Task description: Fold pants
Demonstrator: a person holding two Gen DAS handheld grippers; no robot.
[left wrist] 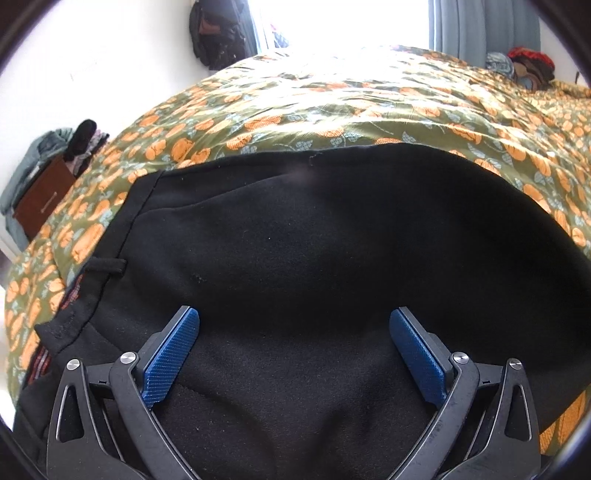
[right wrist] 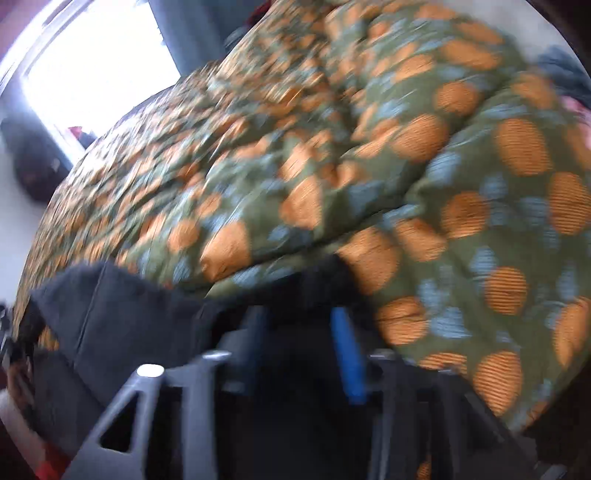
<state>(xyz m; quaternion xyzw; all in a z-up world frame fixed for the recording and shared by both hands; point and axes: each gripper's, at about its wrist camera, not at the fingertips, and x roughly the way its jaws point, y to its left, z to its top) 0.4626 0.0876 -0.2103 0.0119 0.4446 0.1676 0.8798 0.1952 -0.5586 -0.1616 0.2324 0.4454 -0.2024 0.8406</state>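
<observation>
Black pants (left wrist: 295, 240) lie spread on a bed with a green and orange flowered cover (left wrist: 332, 107). The waistband with a belt loop (left wrist: 107, 266) is at the left. My left gripper (left wrist: 294, 317) is wide open just above the pants, its blue pads (left wrist: 170, 354) apart and holding nothing. The right wrist view is blurred by motion. My right gripper (right wrist: 301, 321) shows blue pads (right wrist: 347, 358) a narrow gap apart with dark cloth (right wrist: 122, 310) between and around them; I cannot tell if it grips the cloth.
A brown nightstand (left wrist: 44, 195) with piled clothes stands left of the bed. A dark bag (left wrist: 218, 33) hangs on the white wall. A bright window (left wrist: 343, 22) is behind the bed. Clothes (left wrist: 524, 70) lie at the bed's far right.
</observation>
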